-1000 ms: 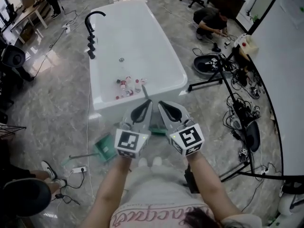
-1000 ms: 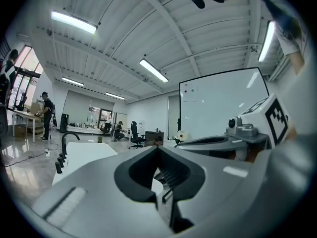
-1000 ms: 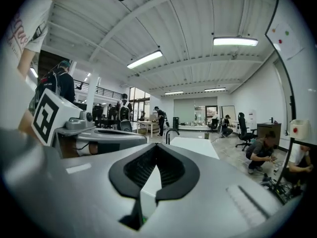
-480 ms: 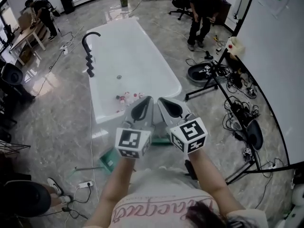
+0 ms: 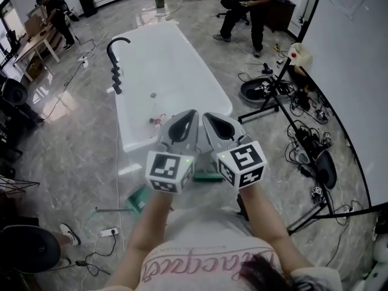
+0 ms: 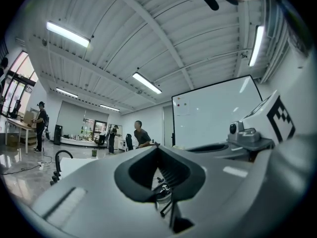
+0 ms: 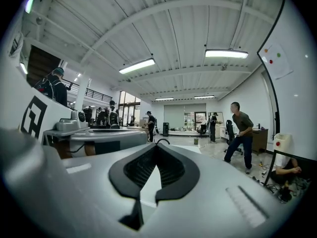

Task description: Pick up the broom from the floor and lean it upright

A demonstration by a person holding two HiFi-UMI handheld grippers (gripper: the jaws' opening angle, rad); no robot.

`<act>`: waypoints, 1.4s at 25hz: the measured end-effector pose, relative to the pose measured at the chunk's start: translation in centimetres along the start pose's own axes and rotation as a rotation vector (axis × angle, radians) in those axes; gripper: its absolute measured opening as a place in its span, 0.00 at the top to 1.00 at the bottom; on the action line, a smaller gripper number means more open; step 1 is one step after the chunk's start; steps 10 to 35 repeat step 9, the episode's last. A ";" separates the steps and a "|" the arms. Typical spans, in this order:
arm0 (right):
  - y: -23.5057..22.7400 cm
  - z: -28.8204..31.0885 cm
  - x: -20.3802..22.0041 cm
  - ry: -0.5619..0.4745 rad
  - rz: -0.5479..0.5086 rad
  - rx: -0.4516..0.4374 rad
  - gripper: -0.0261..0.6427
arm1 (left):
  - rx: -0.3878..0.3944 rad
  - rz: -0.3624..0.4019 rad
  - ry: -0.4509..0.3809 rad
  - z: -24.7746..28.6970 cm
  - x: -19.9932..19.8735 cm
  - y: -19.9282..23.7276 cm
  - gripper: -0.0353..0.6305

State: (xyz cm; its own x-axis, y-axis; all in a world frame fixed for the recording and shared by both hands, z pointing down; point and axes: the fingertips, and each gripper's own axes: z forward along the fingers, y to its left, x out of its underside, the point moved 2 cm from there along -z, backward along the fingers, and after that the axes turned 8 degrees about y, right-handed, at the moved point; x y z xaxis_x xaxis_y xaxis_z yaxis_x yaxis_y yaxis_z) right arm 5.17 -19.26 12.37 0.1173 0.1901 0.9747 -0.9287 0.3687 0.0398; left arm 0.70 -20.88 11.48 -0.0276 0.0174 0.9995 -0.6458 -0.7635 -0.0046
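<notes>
Left gripper and right gripper are each closed tip to tip and hold nothing. They sit side by side, aimed level toward the far tub. The broom lies on the floor beneath them, by the tub's near end. Only its green head shows, lying left to right; the handle is hidden, so its direction cannot be told.

Bright, even light comes from ceiling strip lamps, which glare off the glossy floor. Shadows are faint. Both gripper views bend strongly toward black corners; the head view bows at its edges.
</notes>
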 end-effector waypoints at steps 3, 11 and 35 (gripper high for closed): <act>0.5 0.0 -0.3 -0.006 -0.005 -0.007 0.96 | 0.008 0.006 -0.003 -0.3 -0.4 -0.2 0.95; 1.1 -0.8 -0.5 -0.008 -0.008 0.005 0.96 | 0.005 -0.002 -0.007 -1.1 -0.5 -0.8 0.95; 1.1 -0.8 -0.5 -0.008 -0.008 0.005 0.96 | 0.005 -0.002 -0.007 -1.1 -0.5 -0.8 0.95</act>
